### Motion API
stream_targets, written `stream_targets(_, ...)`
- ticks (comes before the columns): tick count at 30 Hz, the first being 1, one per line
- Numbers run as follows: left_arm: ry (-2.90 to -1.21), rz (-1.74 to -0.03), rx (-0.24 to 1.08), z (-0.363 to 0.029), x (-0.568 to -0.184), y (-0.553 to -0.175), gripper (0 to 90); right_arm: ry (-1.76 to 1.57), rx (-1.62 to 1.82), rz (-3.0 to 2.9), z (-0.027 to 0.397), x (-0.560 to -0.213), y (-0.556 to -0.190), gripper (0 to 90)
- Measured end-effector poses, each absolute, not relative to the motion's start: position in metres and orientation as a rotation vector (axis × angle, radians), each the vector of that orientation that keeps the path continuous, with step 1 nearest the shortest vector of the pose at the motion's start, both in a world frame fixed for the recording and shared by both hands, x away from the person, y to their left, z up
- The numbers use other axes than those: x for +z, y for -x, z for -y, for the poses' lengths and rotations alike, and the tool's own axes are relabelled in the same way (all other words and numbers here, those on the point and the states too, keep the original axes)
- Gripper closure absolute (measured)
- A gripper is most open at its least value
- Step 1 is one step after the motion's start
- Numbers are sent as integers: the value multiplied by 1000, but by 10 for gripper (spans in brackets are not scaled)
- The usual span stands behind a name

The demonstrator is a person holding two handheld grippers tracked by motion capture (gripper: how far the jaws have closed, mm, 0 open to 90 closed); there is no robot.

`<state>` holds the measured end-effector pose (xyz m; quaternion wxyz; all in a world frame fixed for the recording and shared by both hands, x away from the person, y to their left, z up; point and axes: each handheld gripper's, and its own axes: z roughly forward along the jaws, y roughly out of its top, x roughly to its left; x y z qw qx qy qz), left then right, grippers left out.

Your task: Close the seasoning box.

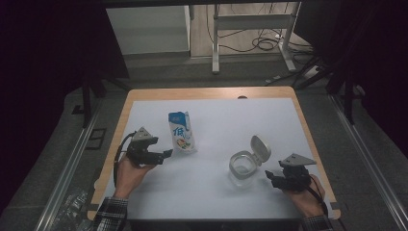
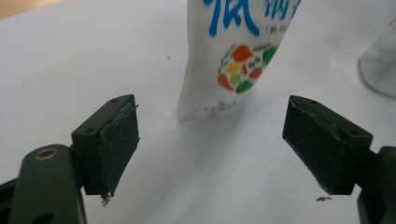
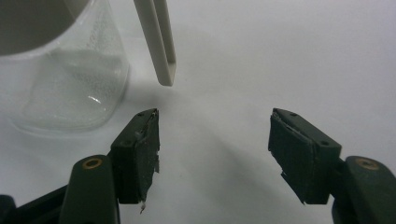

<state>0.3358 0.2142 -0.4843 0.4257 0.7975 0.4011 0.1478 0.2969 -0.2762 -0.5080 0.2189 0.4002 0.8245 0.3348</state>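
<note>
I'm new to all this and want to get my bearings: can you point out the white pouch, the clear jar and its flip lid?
white pouch (image 1: 182,134): high view, middle of its printed front.
clear jar (image 1: 241,166): high view, its open rim.
flip lid (image 1: 260,148): high view, inside face of the raised lid.

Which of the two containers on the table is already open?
The clear jar by the right gripper: its hinged lid stands flipped up. The printed white pouch by the left gripper stands sealed.
</note>
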Motion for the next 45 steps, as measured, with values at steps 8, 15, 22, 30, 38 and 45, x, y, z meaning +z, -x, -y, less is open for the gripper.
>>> stream_targets(8, -1960, -945, 356, -211, -470, -351, 187, -1101, 884, -2305, 277, -517, -299, 324)
stream_targets(15, -1966, -893, 377, -206, -453, -363, 203, -1096, 882, -2313, 279, -524, -302, 284)
stream_targets(22, -1966, -855, 376, -204, -447, -375, 266, -1126, 952, -2303, 286, -529, -304, 248)
stream_targets(30, -1972, -802, 336, -200, -450, -392, 436, -1129, 958, -2304, 286, -529, -304, 247)
stream_targets(38, -1976, -740, 294, -199, -454, -398, 612, -1128, 958, -2304, 286, -529, -304, 246)
stream_targets(45, -1970, -694, 316, -201, -458, -396, 842, -1127, 958, -2304, 286, -529, -304, 244)
